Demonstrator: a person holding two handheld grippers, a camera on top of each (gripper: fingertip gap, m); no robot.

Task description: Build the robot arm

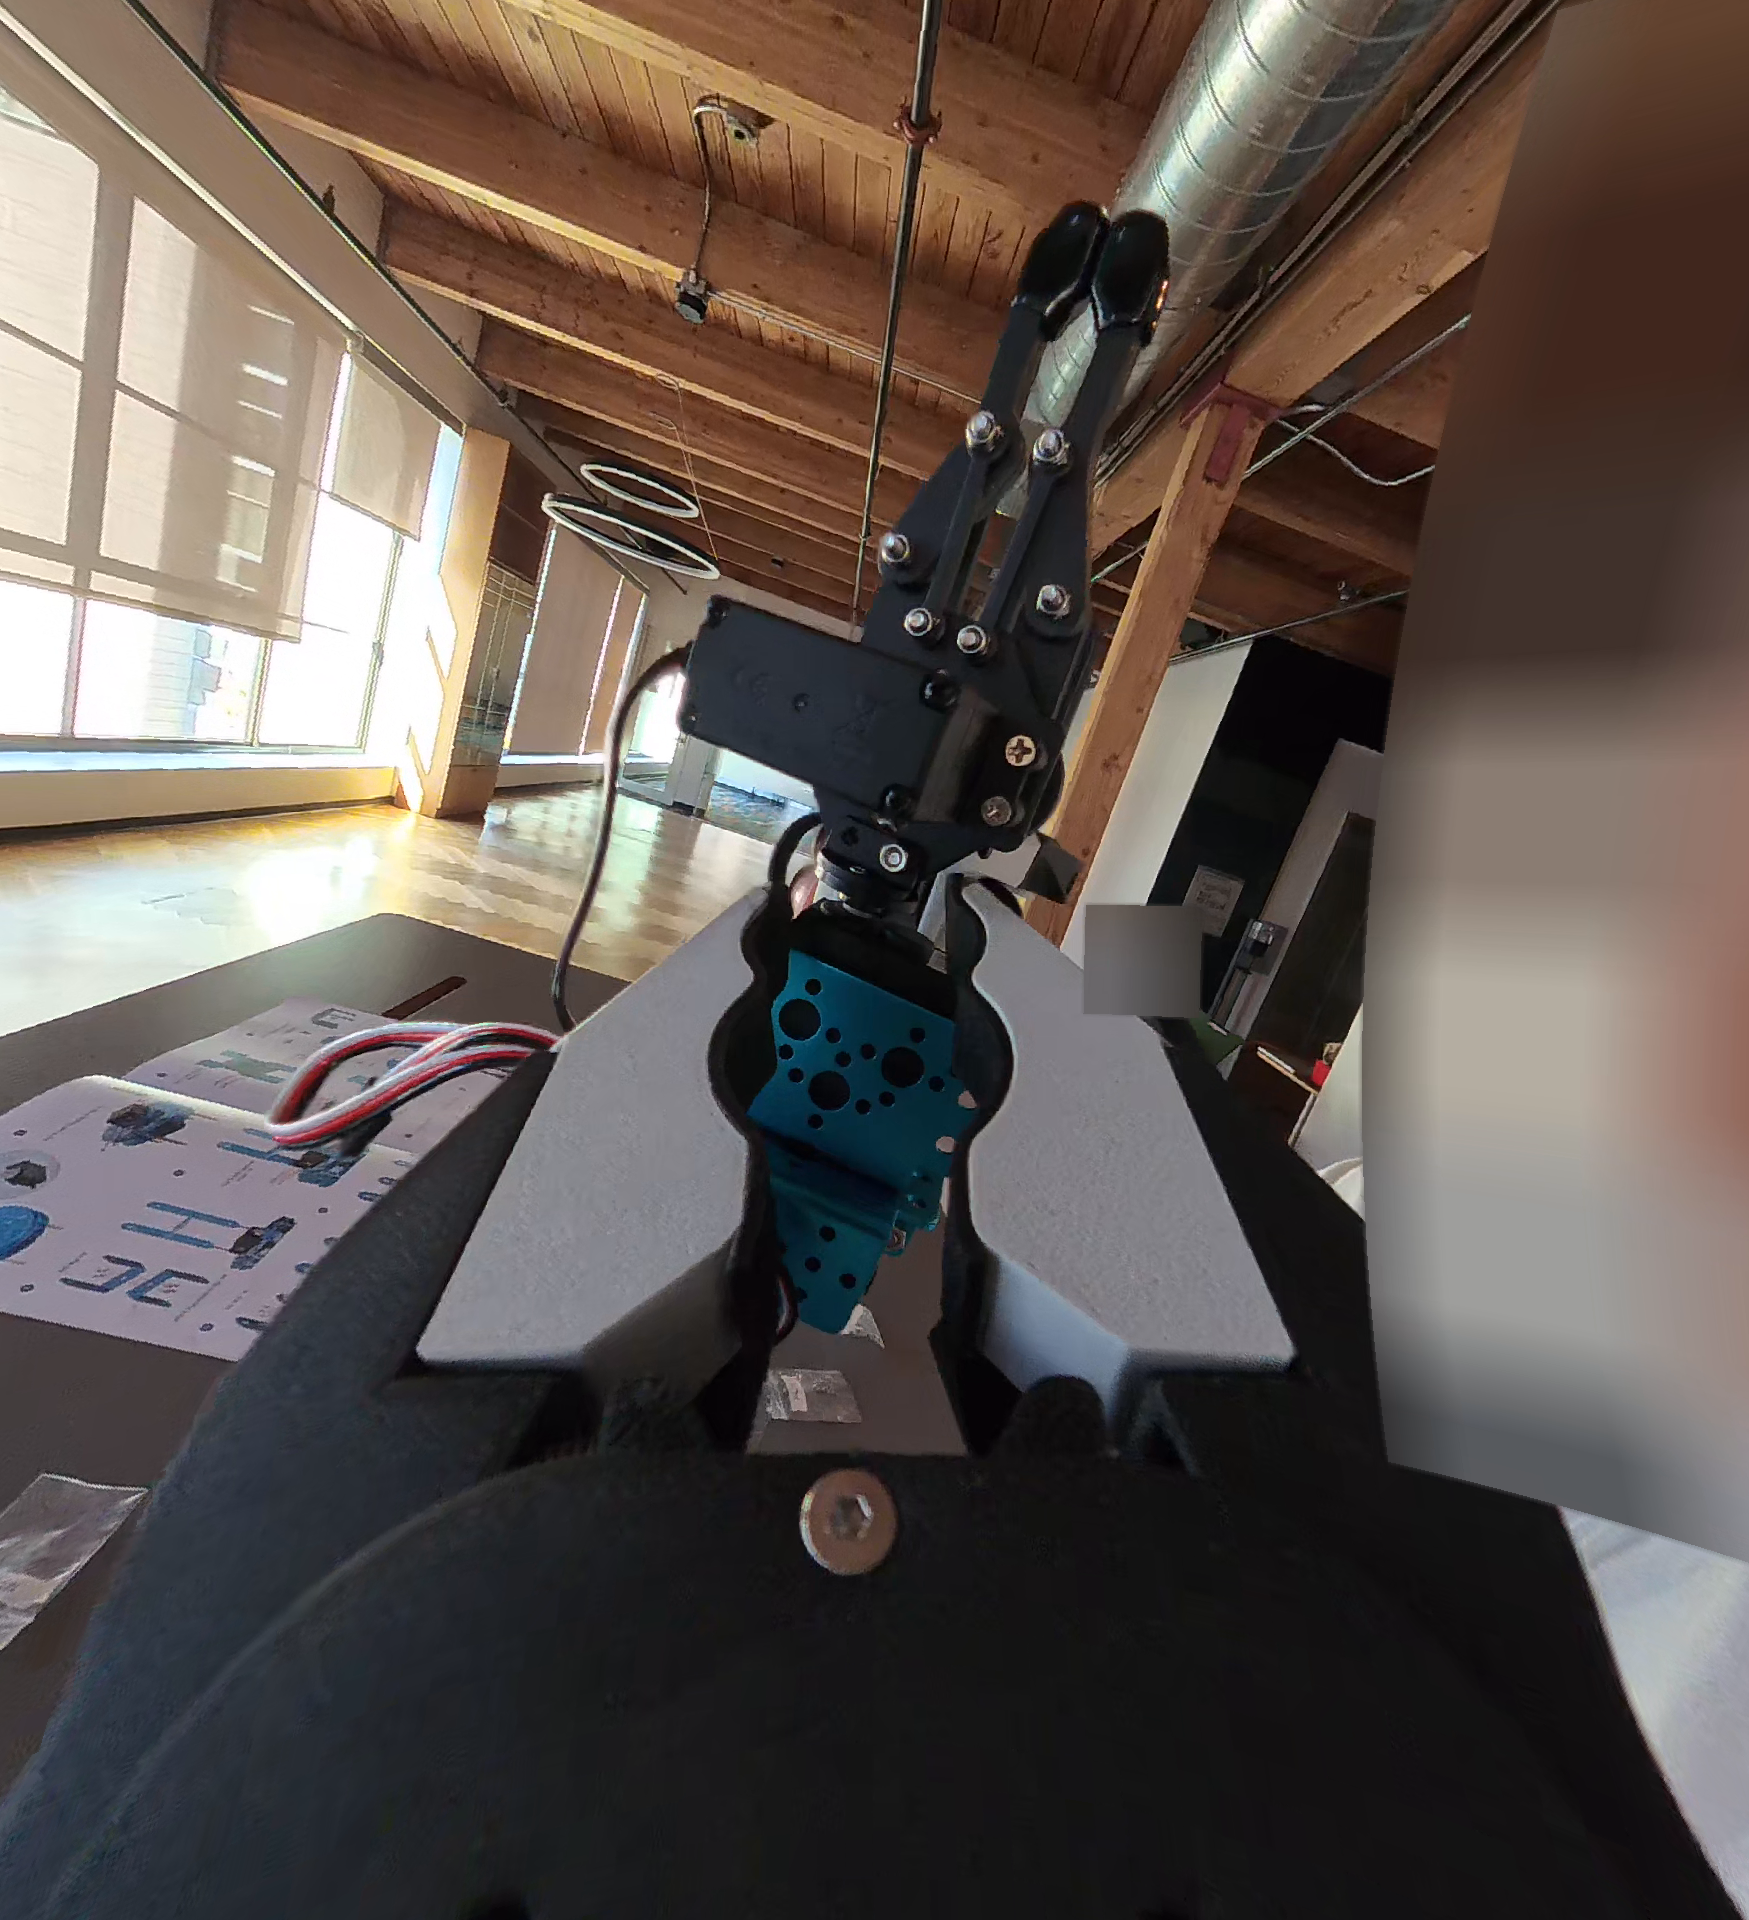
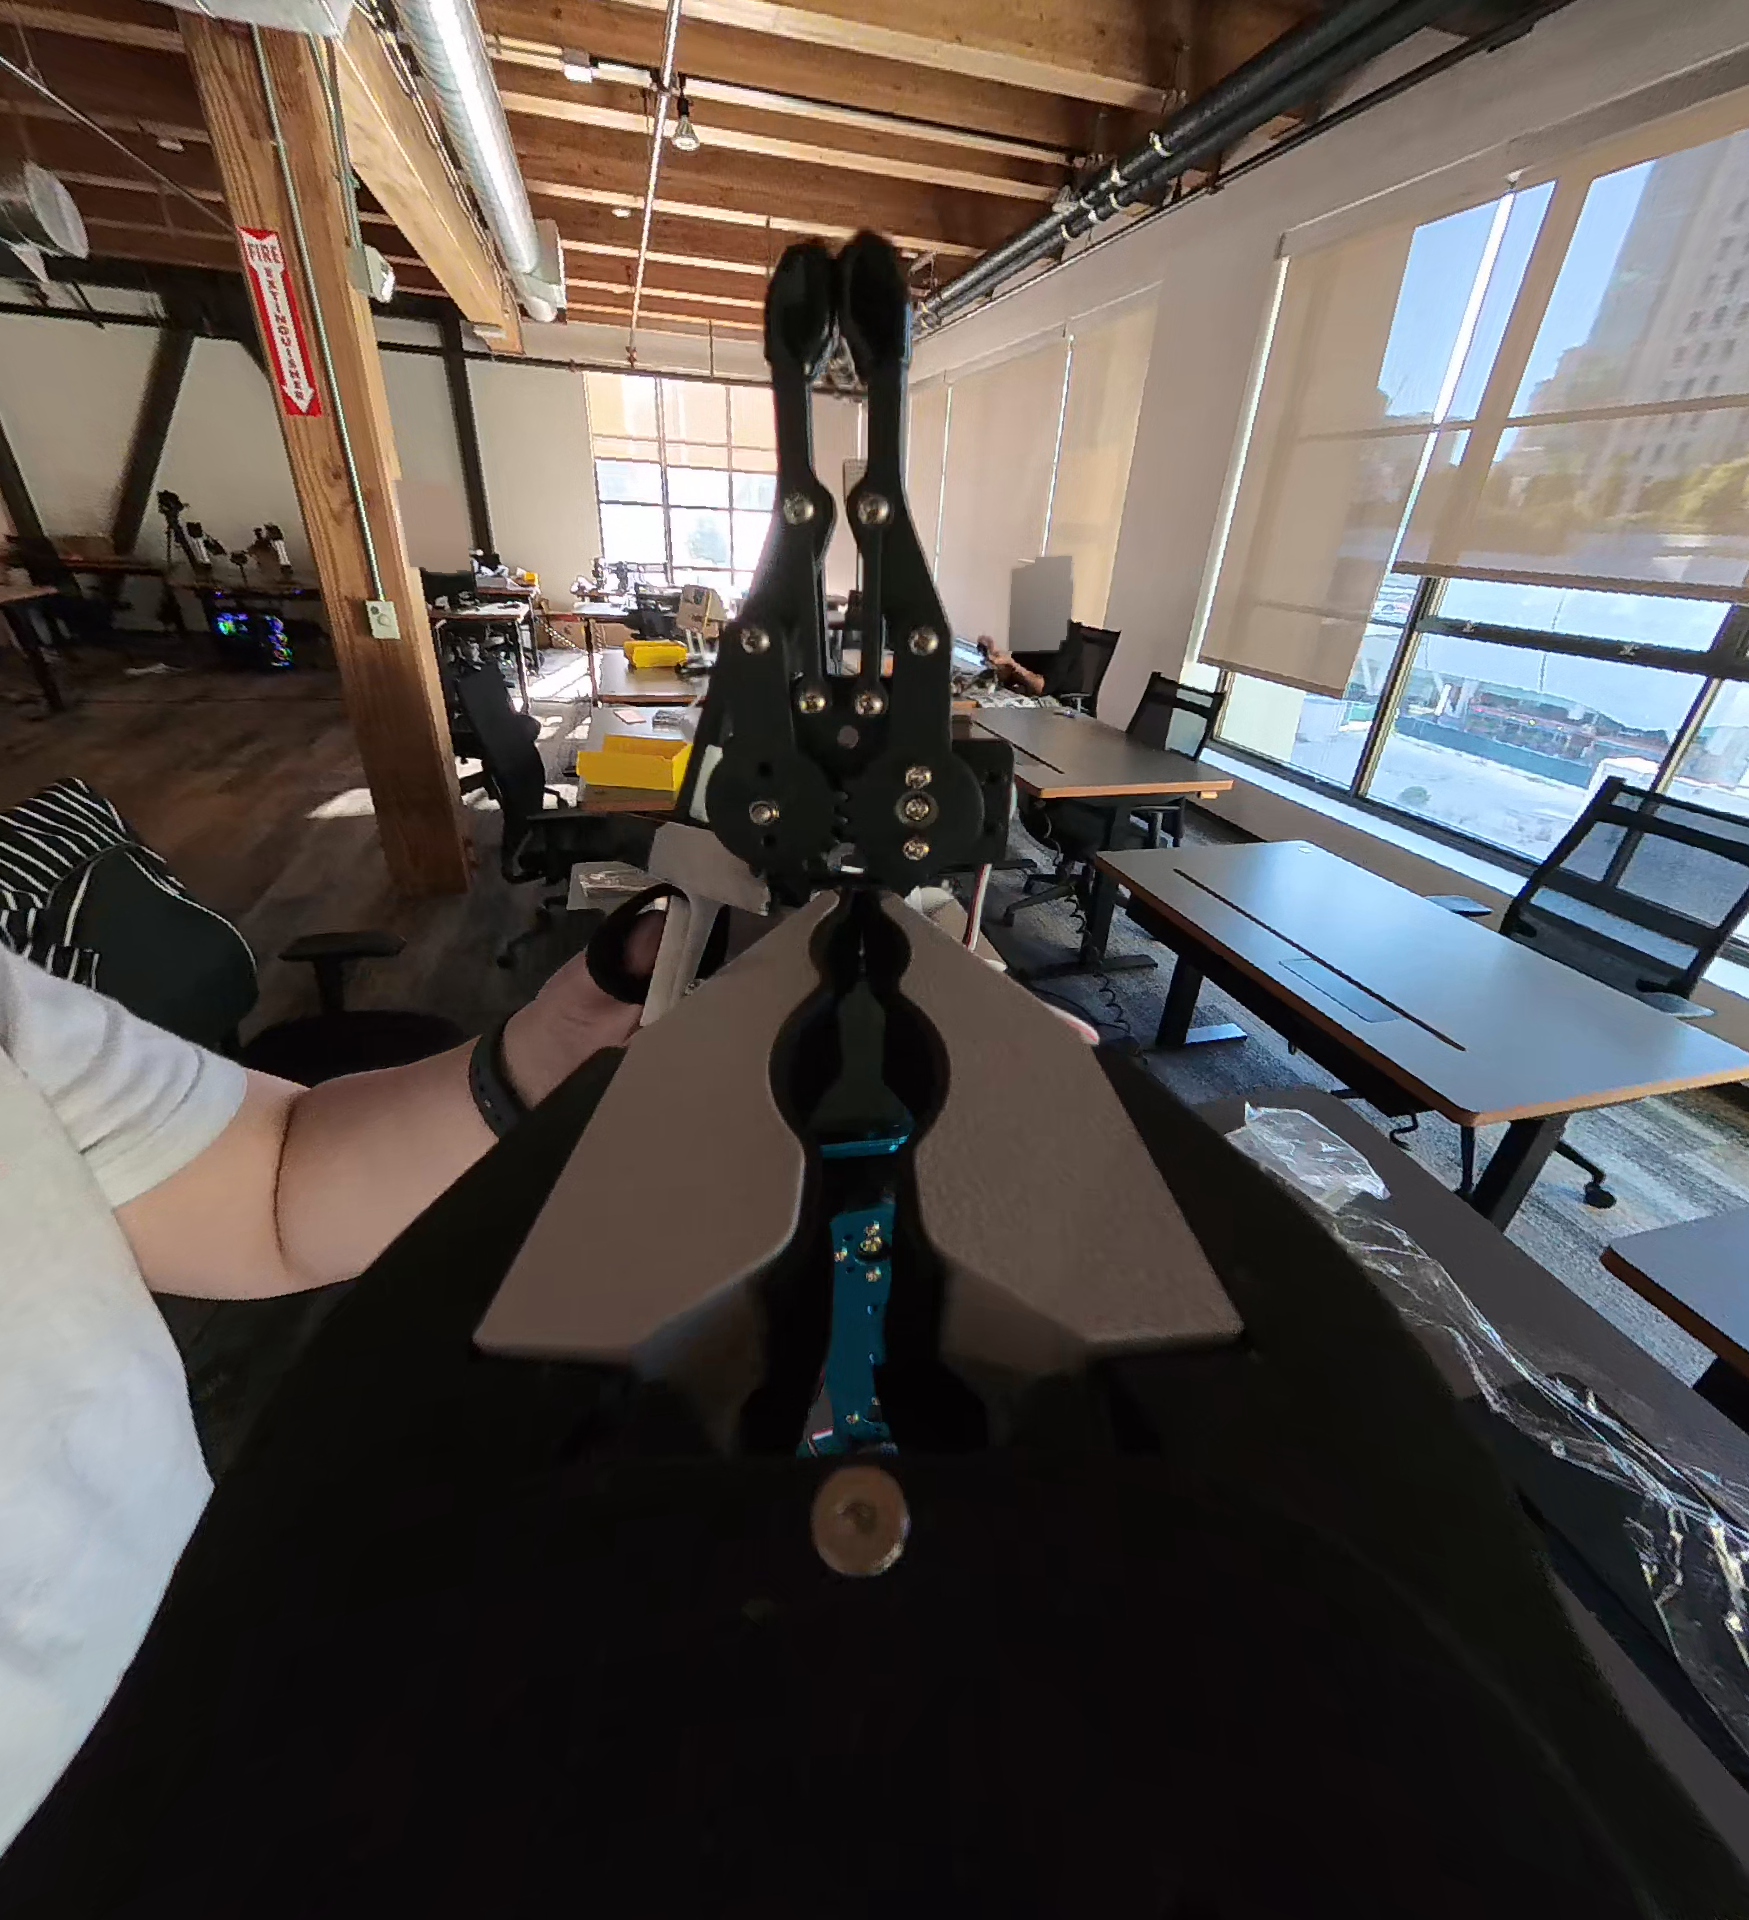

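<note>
A small robot claw assembly is held up in the air between both grippers. It has a blue perforated metal bracket, a black servo block and a closed black claw pointing up. My left gripper is shut on the blue bracket, grey fingers on either side. My right gripper is shut on the same assembly lower down, with the blue bracket edge-on between its fingers and the claw above. A grey finger of the left gripper and the hand holding it show behind.
Red, white and black servo wires hang over a printed instruction sheet on the dark table. A small plastic bag lies at the left. Crumpled clear wrap lies at the right. A person's arm, desks and chairs are beyond. Both grippers' tips are close together, under 4 cm apart.
</note>
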